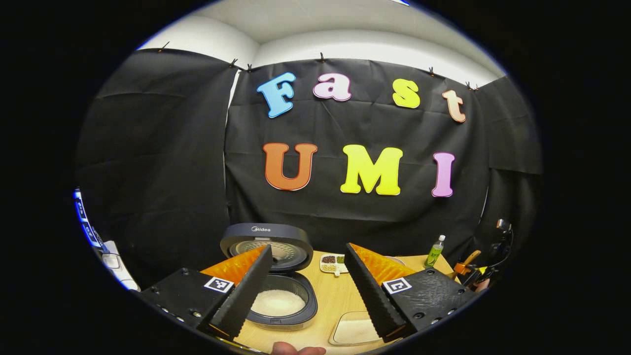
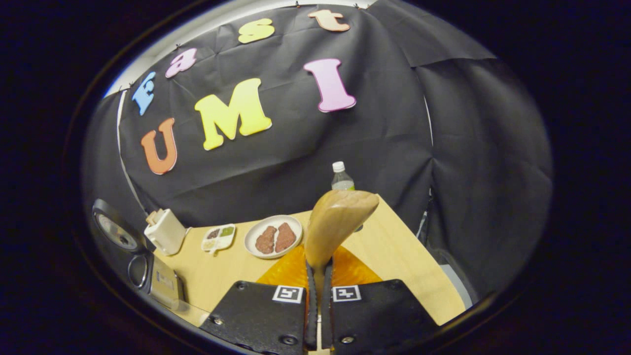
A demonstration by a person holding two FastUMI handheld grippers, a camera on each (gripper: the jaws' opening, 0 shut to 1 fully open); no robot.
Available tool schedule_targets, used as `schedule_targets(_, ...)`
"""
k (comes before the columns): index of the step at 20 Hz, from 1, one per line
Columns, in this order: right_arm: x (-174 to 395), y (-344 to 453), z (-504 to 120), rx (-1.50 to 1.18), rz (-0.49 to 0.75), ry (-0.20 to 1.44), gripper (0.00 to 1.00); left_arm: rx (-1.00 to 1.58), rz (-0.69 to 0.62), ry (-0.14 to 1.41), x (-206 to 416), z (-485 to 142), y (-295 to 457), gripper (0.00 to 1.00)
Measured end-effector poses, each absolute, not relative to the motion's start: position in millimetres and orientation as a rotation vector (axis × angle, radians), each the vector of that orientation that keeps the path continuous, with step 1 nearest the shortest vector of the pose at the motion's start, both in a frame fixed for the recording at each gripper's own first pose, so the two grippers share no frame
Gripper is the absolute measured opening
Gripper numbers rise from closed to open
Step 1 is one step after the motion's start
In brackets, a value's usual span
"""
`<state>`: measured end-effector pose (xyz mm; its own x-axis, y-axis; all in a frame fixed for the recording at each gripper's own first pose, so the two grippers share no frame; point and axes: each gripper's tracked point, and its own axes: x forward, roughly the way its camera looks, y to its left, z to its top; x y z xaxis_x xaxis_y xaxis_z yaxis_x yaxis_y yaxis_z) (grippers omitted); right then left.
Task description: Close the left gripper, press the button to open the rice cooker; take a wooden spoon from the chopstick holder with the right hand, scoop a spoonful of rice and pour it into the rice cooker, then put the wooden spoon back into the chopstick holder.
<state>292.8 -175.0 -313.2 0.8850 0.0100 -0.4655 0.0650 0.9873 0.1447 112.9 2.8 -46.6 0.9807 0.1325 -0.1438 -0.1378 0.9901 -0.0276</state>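
We held the left gripper [image 1: 308, 291] with its two black, ridged, wedge-shaped fingers spread wide and nothing between them, their orange backs ribbed and glossy. Between and beyond those fingers sat the rice cooker [image 1: 281, 291], a rounded dark shell with its lid [image 1: 266, 245] standing open and showing a dimpled metal inner plate; inside the pot lay a flat white bed of rice [image 1: 277, 302], just beside the left finger's toothed edge. Near the right finger's tip we saw a clear, shallow, round-cornered container [image 1: 352, 329] with pale grains in it, resting on the light wooden table [image 1: 330, 296]. Beyond the fingers stood a small white divided dish [image 1: 333, 263] of dark and green grains, and past the right finger a slim green bottle [image 1: 434, 251] with a white cap. In the right gripper view, the right gripper [image 2: 319, 305] was closed narrow on the wooden spoon [image 2: 335, 222], both black pads pressing its slender neck; the smooth, pale, rounded bowl rose upright above the fingertips with its back toward us. Beyond the left finger lay a round white plate [image 2: 274, 235] holding two coarse reddish-brown pieces, and farther out a boxy white chopstick holder [image 2: 165, 230] with pale wooden ends poking from its top.
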Motion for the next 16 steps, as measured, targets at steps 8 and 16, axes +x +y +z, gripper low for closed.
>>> schedule_targets(8,300,-169,-368,0.142,-0.022,0.547,0.13,-0.028,0.198,0.169,104,-53,12,0.95)
schedule_targets(16,300,-169,-353,0.101,-0.017,0.495,0.36,-0.036,0.207,0.162,88,-50,15,0.95)
